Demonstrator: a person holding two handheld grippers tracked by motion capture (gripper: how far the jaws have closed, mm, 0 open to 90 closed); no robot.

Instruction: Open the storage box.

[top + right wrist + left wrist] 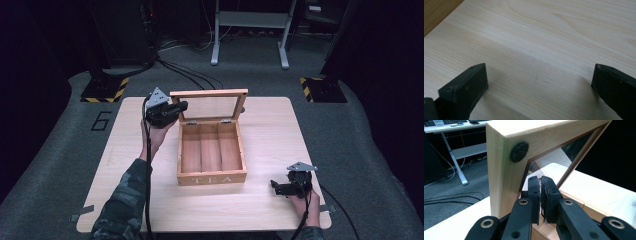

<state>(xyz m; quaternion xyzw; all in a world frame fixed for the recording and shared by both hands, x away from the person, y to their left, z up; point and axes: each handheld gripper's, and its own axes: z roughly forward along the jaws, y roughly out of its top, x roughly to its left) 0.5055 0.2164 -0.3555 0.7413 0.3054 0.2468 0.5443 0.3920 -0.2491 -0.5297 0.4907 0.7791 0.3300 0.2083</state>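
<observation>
At the far left corner of the upright lid (pixel 209 93), the left gripper (pixel 181 106) has jaws pressed together; a push could slam it. The right gripper (pixel 274 186) rests with jaws spread on the counter (pixel 270 135).

One wooden tea box (pixel 212 155) is sitting open on one table (pixel 270 135) — three compartments showing inside it. Two grippers are showing — a left gripper (pixel 181 106) and a right gripper (pixel 274 186).
</observation>
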